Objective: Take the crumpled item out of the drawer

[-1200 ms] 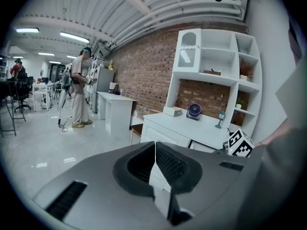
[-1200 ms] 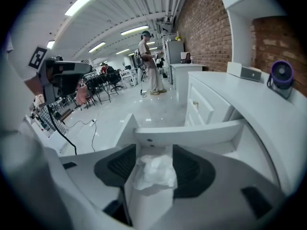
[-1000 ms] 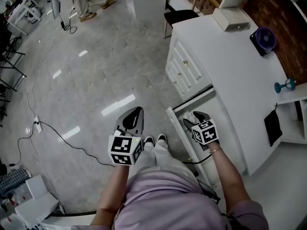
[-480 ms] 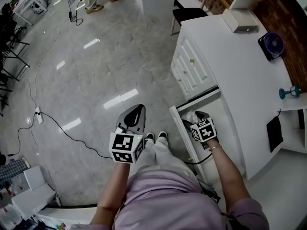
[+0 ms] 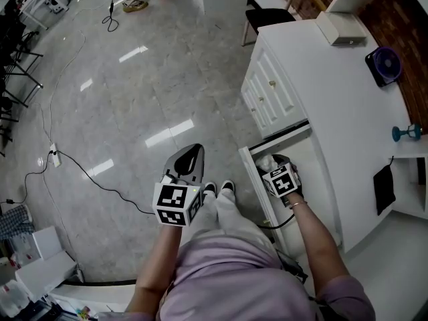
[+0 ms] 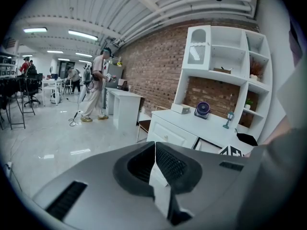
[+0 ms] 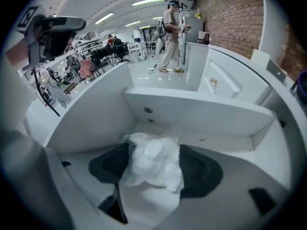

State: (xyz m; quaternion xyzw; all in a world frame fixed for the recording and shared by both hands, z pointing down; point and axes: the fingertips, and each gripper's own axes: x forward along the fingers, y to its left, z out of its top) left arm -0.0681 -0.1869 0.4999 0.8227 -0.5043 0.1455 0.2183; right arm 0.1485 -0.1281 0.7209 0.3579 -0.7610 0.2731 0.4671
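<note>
The crumpled white item [image 5: 266, 162] lies at the far end of the open white drawer [image 5: 249, 160] of the cabinet. My right gripper [image 5: 276, 167] reaches down into that drawer. In the right gripper view the crumpled item [image 7: 153, 159] sits between the two dark jaws, which are opening wide and do not press on it; the right gripper [image 7: 156, 170] stands just above the drawer floor. My left gripper [image 5: 189, 160] hangs over the floor left of the drawer, jaws shut on nothing; the left gripper [image 6: 154, 166] points toward the room.
The white cabinet top [image 5: 334, 99] carries a purple fan [image 5: 384, 65], a white box [image 5: 341, 29] and a teal ornament [image 5: 404, 134]. Closed drawers [image 5: 271, 95] lie beyond the open one. A cable [image 5: 73, 176] runs across the glossy floor. A person [image 6: 98, 87] stands far off.
My right gripper has pushed further into the drawer up to the crumpled item, and its jaws have spread wider. The left gripper has stayed where it was.
</note>
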